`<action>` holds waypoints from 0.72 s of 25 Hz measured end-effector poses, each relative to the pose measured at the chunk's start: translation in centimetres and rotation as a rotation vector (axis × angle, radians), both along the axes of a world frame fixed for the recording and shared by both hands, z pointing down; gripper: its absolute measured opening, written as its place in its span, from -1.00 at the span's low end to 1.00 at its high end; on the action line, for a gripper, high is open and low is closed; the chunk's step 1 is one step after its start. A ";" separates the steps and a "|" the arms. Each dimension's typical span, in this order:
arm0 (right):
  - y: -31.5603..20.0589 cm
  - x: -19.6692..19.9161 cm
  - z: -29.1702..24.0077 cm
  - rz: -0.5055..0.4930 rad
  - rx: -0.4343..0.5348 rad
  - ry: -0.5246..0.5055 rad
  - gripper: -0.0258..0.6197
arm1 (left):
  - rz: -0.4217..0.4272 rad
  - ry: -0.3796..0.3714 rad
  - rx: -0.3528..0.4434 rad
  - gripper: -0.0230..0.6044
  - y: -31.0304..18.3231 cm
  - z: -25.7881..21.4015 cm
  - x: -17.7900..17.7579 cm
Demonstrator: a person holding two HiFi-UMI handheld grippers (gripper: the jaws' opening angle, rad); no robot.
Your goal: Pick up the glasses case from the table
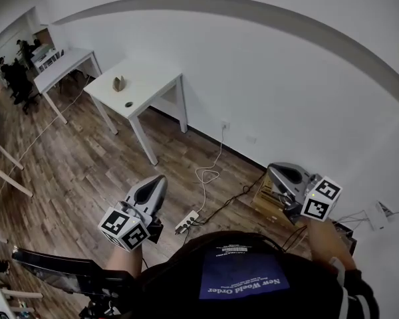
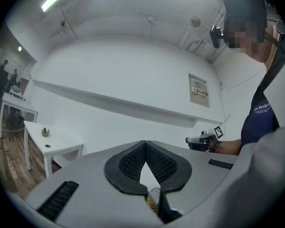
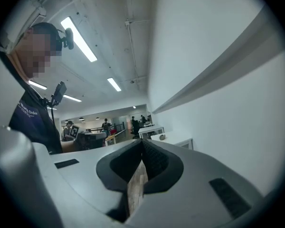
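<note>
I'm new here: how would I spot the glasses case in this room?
Find the nearer white table against the white wall. The glasses case sits toward its left side: a small brownish lump, taller and paler than the flat dark disc beside it.

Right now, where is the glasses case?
Upper left of the head view, the glasses case sits on the nearer white table by the wall, a small dark object beside it.

We see a white table [image 1: 154,78] on the wooden floor [image 1: 86,171]; on it lie what may be the glasses case [image 1: 118,83] and a small dark disc [image 1: 128,104].
</note>
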State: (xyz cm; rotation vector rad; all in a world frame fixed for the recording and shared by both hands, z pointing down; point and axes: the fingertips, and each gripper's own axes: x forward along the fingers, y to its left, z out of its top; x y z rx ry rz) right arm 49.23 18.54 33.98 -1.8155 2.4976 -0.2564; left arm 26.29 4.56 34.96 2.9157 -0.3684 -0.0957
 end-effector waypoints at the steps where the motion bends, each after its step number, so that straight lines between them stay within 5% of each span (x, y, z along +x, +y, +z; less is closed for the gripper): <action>1: -0.9 0.5 0.5 -0.011 -0.011 -0.002 -0.94 | -0.008 -0.002 0.002 -0.94 -0.7 0.0 0.3; 7: -7.7 4.8 1.8 -0.083 -0.019 -0.049 -0.94 | -0.096 -0.033 0.005 -0.94 -5.3 0.7 2.7; 18: -21.4 14.9 0.7 -0.402 0.013 -0.002 -0.94 | -0.395 -0.022 0.022 -0.94 -11.8 -0.6 11.2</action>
